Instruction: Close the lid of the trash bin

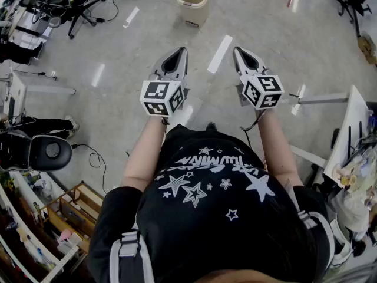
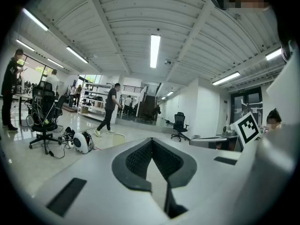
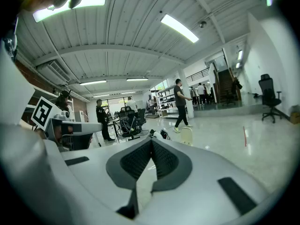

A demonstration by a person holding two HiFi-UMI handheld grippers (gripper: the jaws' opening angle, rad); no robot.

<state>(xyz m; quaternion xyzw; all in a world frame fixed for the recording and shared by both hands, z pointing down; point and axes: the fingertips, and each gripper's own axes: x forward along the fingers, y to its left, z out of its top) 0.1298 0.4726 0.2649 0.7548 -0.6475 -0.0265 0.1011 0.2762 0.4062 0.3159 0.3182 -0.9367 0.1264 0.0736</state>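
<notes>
A beige trash bin (image 1: 194, 2) stands on the shiny floor well ahead of me, its top open so the inside shows. In the left gripper view only a pale part of the trash bin (image 2: 119, 138) peeks over the jaws; in the right gripper view the trash bin (image 3: 186, 135) is small and distant. My left gripper (image 1: 177, 54) and right gripper (image 1: 240, 53) are held side by side at chest height, pointing toward the bin and far short of it. The left gripper (image 2: 151, 141) and right gripper (image 3: 151, 141) both have their pads meeting at the tip, with nothing between them.
A black office chair (image 1: 50, 152) and a wooden shelf (image 1: 75, 209) sit at my left. A white desk (image 1: 352, 128) stands at my right. Tripod legs and cables (image 1: 79, 12) lie at the far left. A person (image 2: 110, 108) walks in the distance, near a round white device (image 2: 83, 142).
</notes>
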